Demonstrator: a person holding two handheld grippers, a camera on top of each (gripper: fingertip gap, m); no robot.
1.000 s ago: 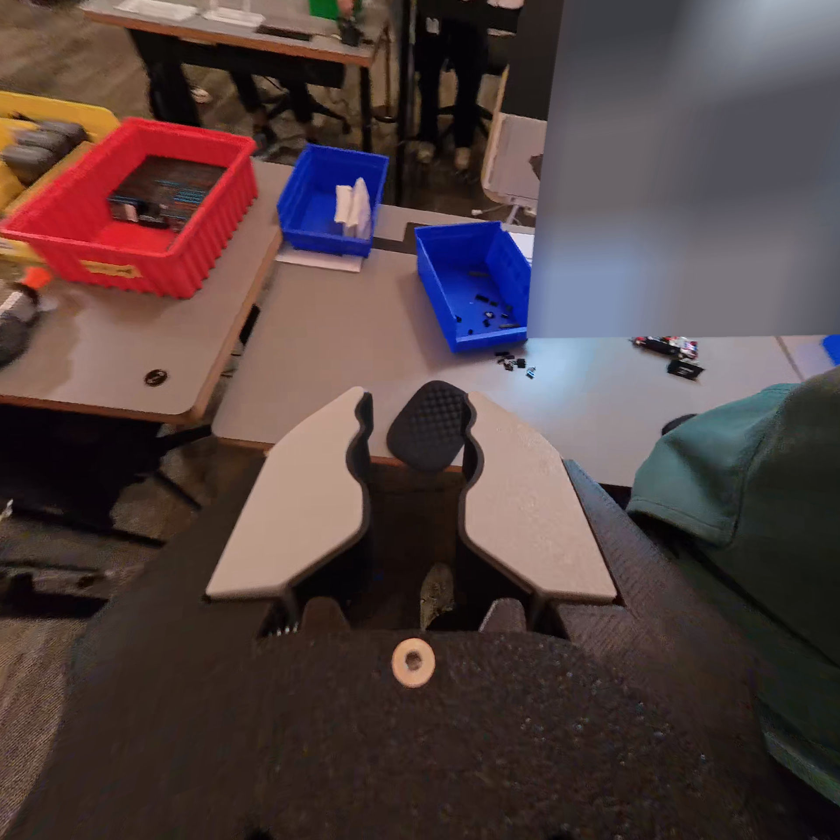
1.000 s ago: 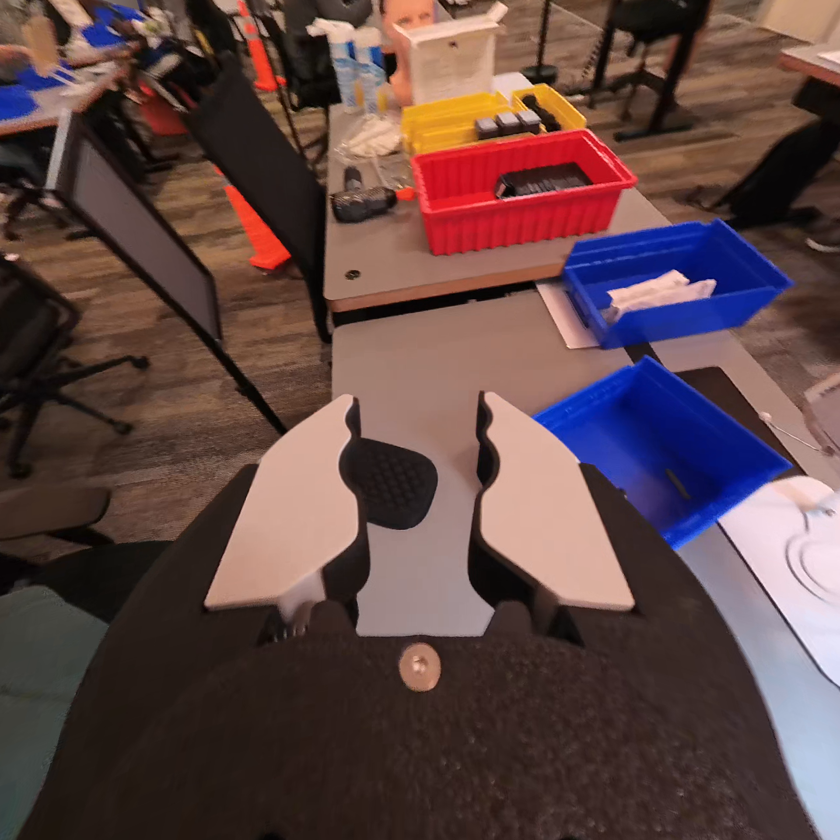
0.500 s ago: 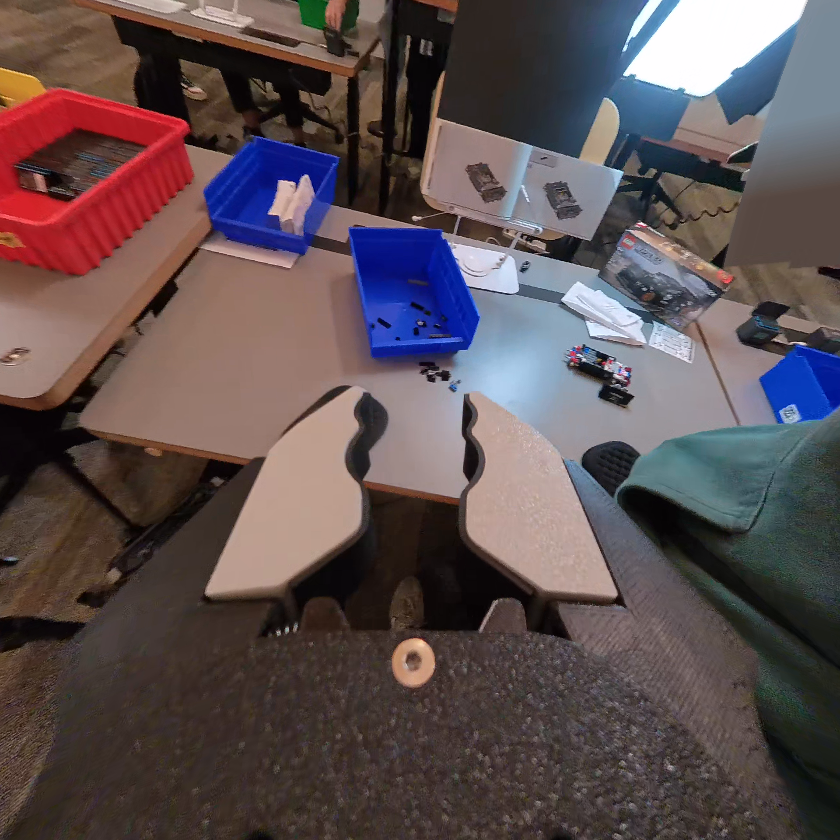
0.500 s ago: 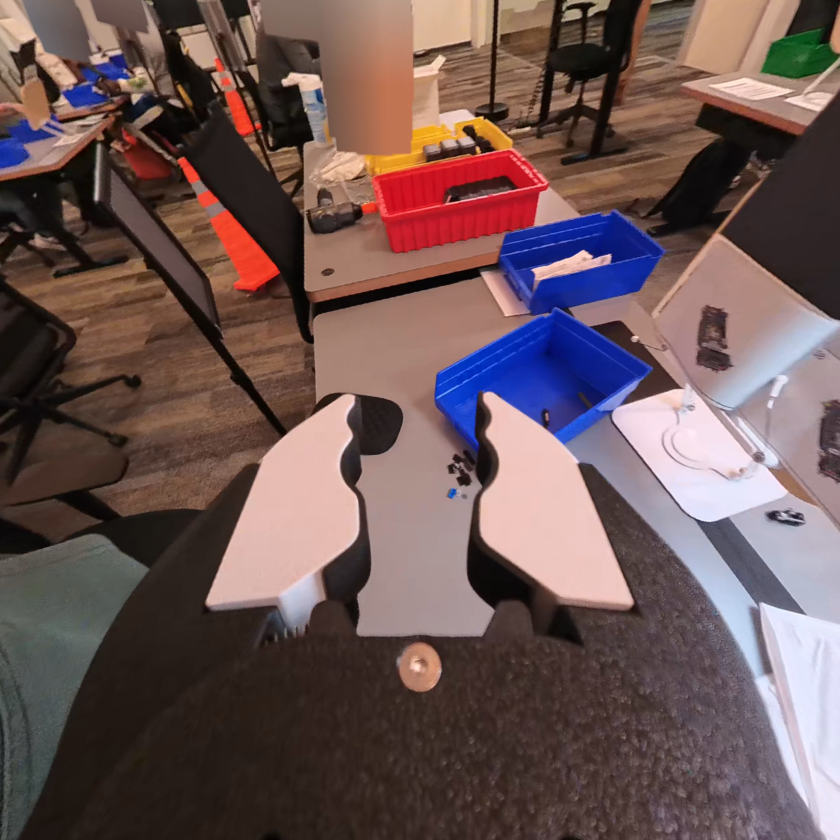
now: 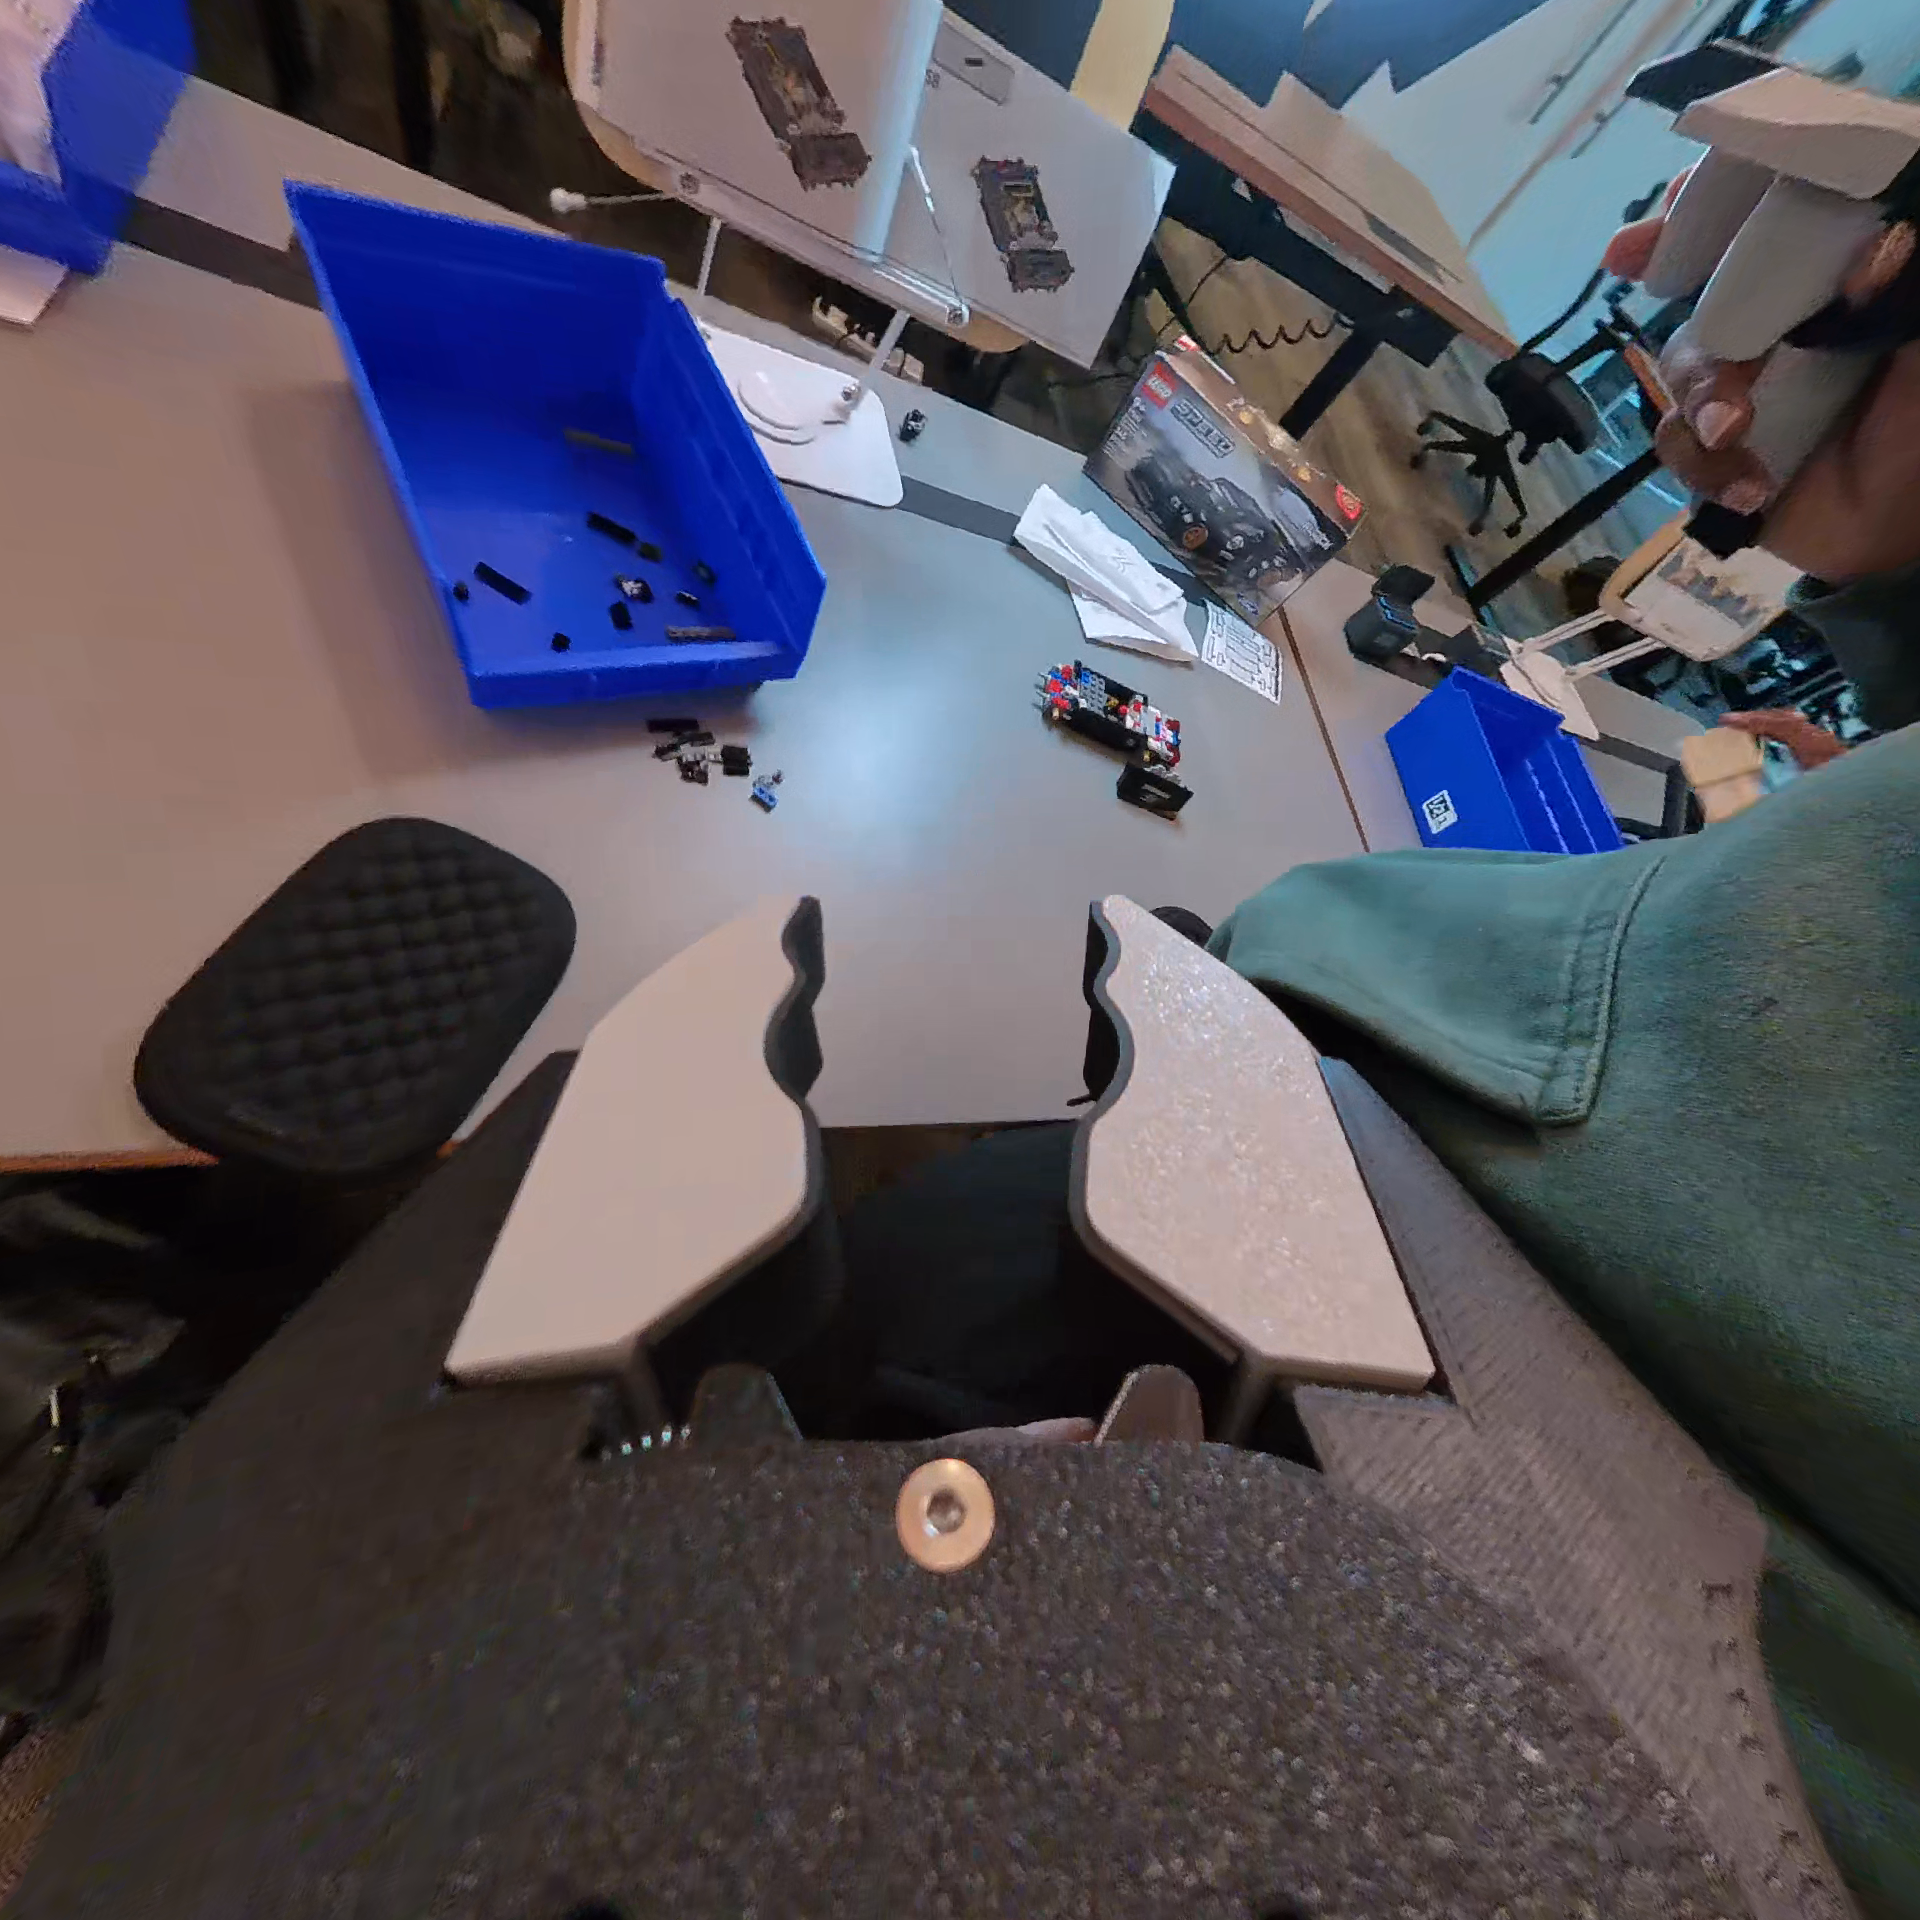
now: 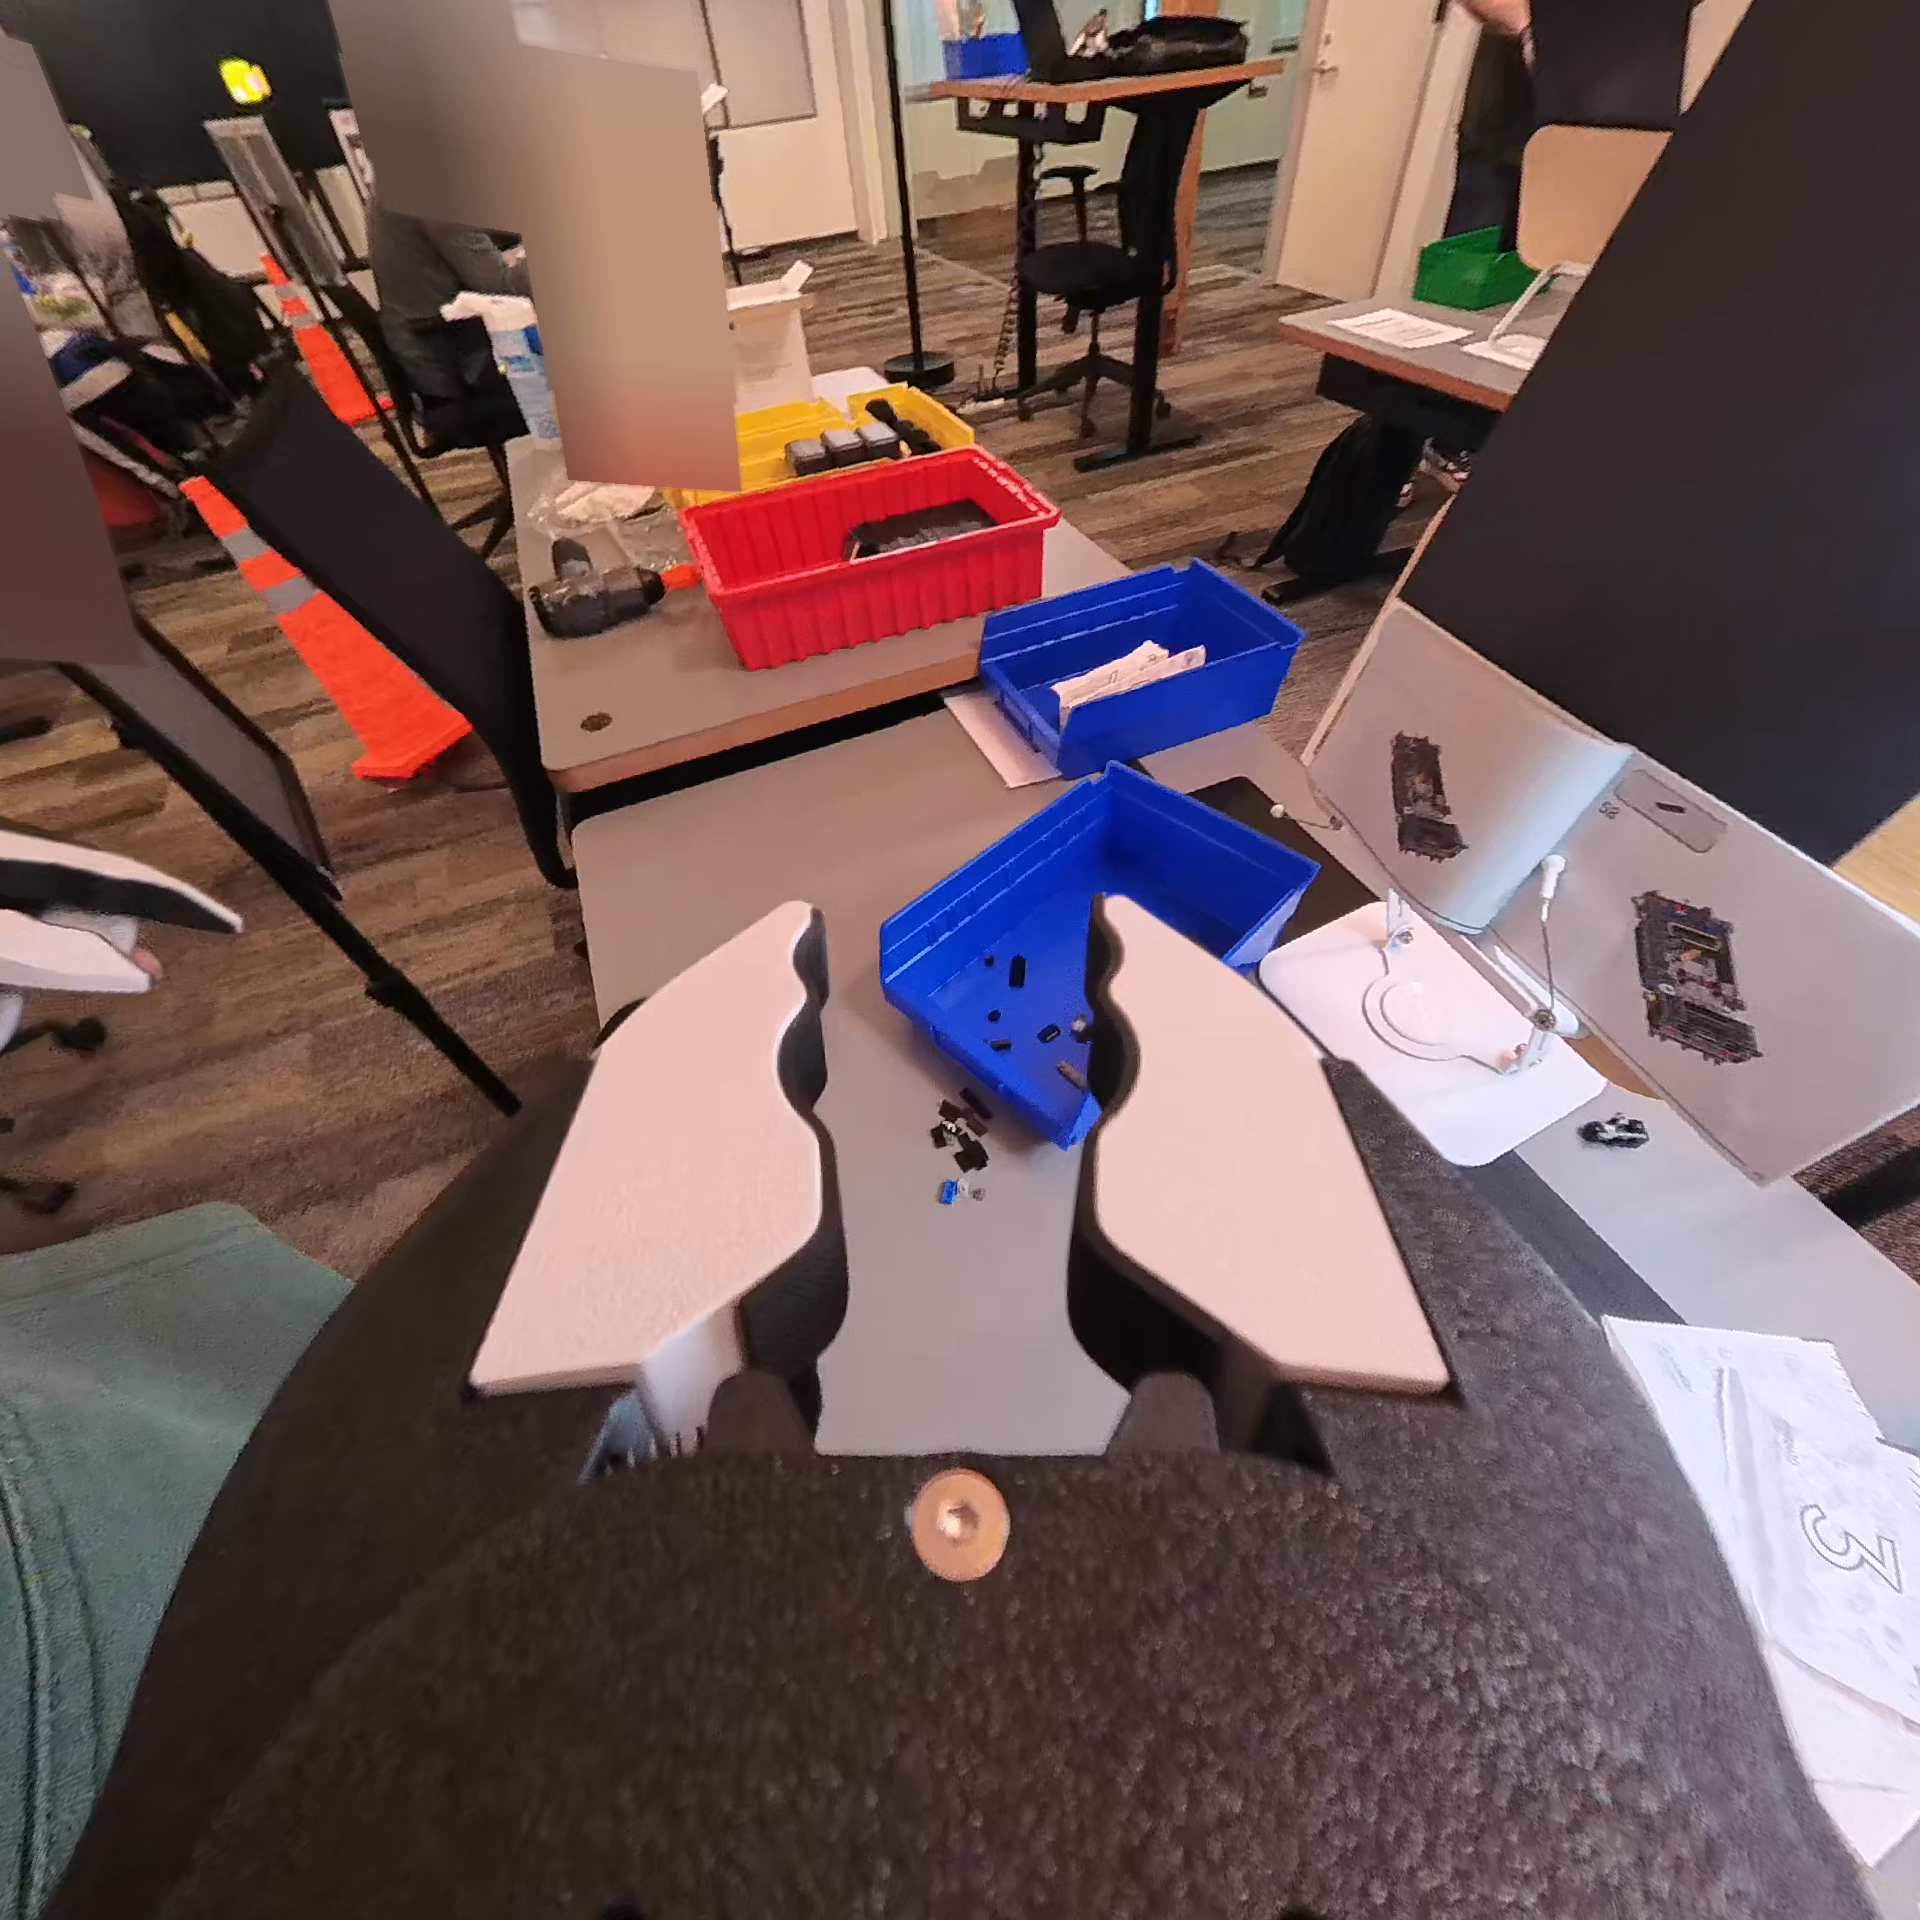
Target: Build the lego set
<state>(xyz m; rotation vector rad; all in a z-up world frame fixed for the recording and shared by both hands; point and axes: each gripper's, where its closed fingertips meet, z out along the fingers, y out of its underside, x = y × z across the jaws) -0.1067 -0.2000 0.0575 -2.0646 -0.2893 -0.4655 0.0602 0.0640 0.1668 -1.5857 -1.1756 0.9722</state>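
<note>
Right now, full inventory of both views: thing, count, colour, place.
Blue bin: one, near table centre, small black pieces inside.
Second blue bin: one, farther back, holds white papers.
Loose pieces: small cluster, black plus one blue, on table before the bin.
Partial build: one, black with red and white, mid-table.
Set box: one, dark, behind the build.
Red bin: one, neighbouring table.
Left gripper: open, empty.
Right gripper: open, empty.

On my grey table, the partly built black lego car chassis with red, white and blue bits (image 5: 1110, 710) lies flat, a small black sub-assembly (image 5: 1153, 788) just beside it; loose black pieces (image 5: 698, 750) sit before the blue plastic bin (image 5: 727, 499).
</note>
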